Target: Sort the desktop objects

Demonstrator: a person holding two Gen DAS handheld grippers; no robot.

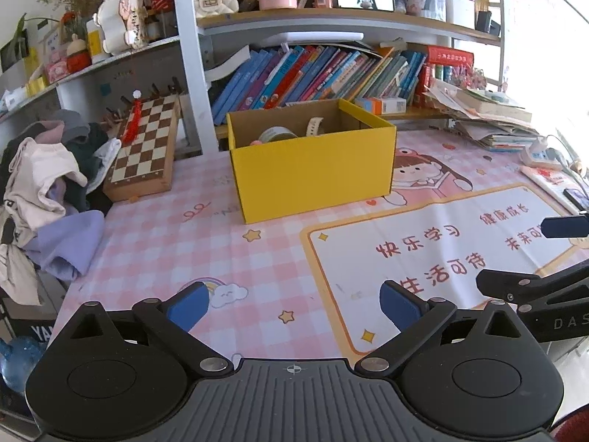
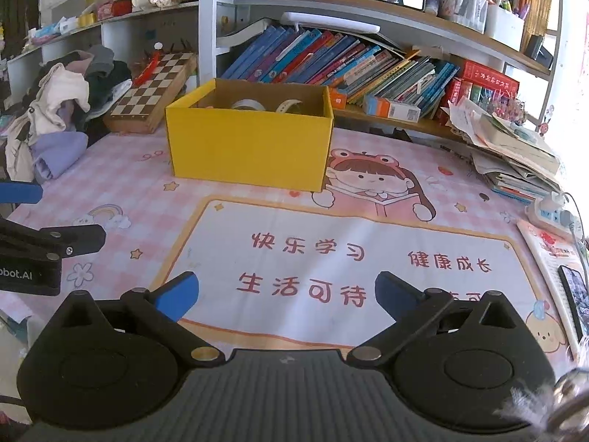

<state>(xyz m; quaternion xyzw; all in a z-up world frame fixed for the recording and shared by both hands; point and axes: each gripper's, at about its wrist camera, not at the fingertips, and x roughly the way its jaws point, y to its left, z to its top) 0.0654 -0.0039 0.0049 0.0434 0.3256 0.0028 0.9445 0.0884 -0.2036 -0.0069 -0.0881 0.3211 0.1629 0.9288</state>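
The left claw (image 1: 294, 304) was spread wide and held nothing; it hung low over the pink checked mat (image 1: 154, 243) on the worktop. The right claw (image 2: 287, 293) was also spread wide and empty, above the white panel with red writing (image 2: 331, 258). The yellow box (image 1: 313, 169) stood open on the worktop, well ahead of both claws, near the shelf with the leaning books (image 1: 313, 73). From the left claw it was straight ahead; from the right claw it was ahead and a little to the left. Inside the box lay a roll of tape (image 1: 278, 134) and a pale watch strap (image 1: 314, 127). A chessboard (image 1: 145, 147) leaned beside a heap of clothes (image 1: 48, 184), left of the box.
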